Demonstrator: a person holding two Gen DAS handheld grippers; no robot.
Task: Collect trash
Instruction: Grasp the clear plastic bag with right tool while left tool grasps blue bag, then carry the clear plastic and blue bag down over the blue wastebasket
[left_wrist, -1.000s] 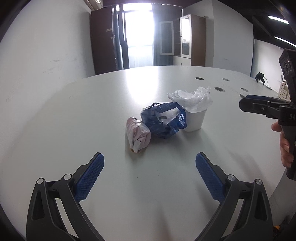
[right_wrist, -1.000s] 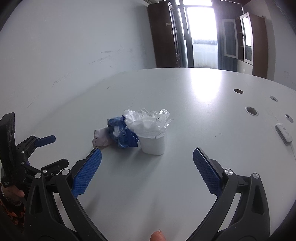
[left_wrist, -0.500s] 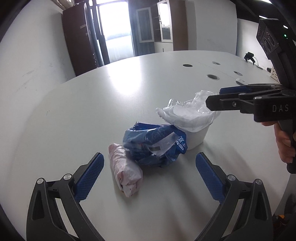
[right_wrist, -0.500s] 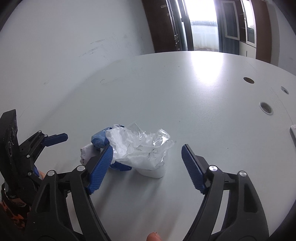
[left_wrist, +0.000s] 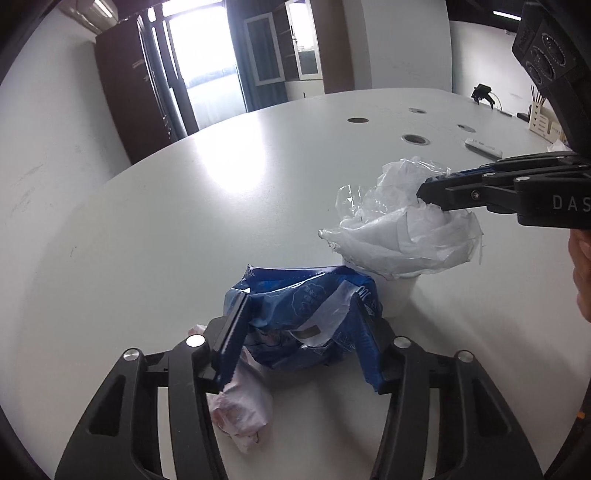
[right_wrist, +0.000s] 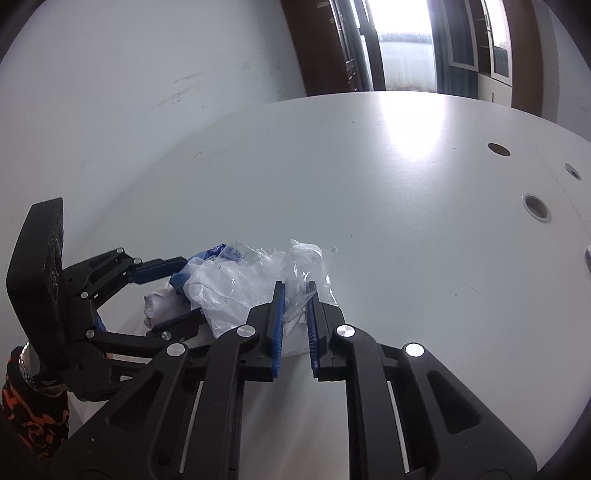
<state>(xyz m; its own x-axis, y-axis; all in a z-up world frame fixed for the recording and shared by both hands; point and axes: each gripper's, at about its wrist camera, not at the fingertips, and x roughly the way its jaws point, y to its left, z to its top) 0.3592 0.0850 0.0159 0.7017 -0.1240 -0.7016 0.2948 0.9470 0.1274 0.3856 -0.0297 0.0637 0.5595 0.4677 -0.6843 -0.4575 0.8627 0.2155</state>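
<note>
The left gripper (left_wrist: 301, 332) pinches the blue wrapper (left_wrist: 306, 314) on the white table (left_wrist: 184, 206), a pink wad (left_wrist: 240, 410) just below. Beyond, the right gripper (right_wrist: 294, 325) clamps narrowly on clear plastic (right_wrist: 258, 284) bunched atop the white cup (left_wrist: 399, 295).

Our left gripper (left_wrist: 301, 334) and right gripper (right_wrist: 294, 328) share black plastic frames with cut-out linkages, silver round screws and ribbed blue pads (right_wrist: 277, 325). White letters "DAS" mark the right one's side. We wear an orange-and-black patterned sleeve (right_wrist: 35, 417) and a beaded bracelet.
</note>
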